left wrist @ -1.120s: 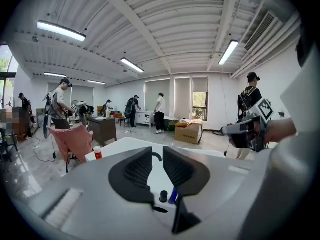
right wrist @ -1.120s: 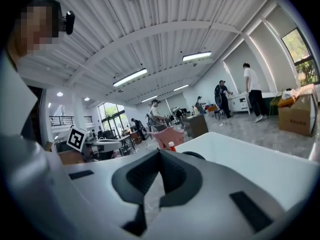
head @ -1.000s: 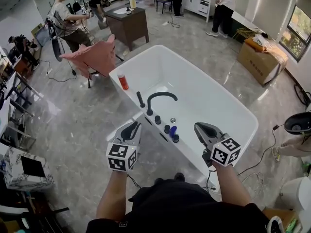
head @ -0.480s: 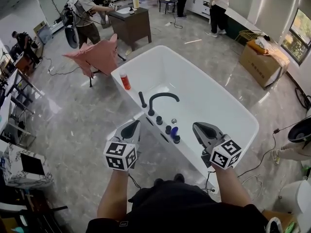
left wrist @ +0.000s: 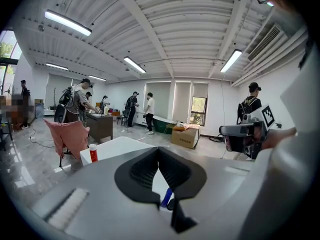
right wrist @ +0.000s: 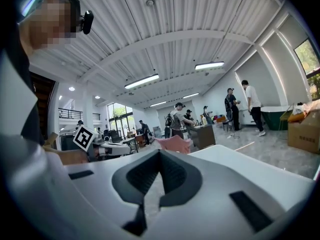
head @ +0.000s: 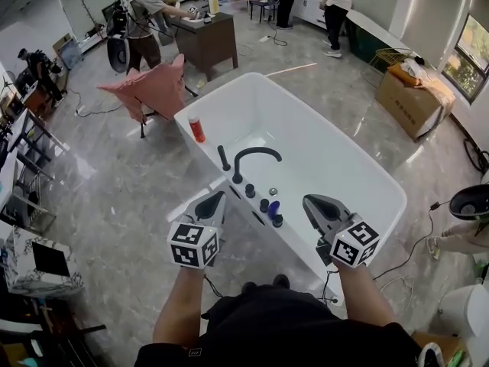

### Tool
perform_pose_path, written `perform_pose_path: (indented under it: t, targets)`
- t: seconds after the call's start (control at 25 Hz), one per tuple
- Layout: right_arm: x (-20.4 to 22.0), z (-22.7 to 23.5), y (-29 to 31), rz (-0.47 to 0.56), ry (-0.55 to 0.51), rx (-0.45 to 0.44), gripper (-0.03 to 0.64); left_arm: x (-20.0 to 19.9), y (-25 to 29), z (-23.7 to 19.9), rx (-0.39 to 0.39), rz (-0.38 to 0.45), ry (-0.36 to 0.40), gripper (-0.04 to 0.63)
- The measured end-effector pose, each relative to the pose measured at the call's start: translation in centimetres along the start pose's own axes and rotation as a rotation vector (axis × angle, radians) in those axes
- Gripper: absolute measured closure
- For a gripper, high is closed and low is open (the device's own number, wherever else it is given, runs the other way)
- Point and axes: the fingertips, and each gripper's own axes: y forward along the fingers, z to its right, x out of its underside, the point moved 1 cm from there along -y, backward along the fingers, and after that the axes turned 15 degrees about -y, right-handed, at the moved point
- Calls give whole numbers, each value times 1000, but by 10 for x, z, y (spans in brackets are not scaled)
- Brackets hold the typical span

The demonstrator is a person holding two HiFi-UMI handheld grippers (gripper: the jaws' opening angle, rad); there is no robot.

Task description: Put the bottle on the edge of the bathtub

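Duly recorded both claws shut tight and holding nothing: left gripper [head: 217,199] and right gripper [head: 311,202] held side by side over the near rim of the bathtub [head: 223,98], jaws tip to tip. Found the red bottle [head: 197,129] upright on the tub's left edge, beyond the black faucet [head: 252,153], well apart from both.

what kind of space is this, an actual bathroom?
Probably not a real bathroom: it looks more like a large open workroom or lab with a staged set. A freestanding white bathtub stands on open floor, with a desk, a cardboard box and several people around it.
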Motion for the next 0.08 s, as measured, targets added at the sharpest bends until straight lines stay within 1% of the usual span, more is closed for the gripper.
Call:
perform_pose_path:
  t: [0.08]
  targets:
    - [1, 1, 0, 0, 5, 1, 607, -2, 1, 1, 1, 0, 4, 583]
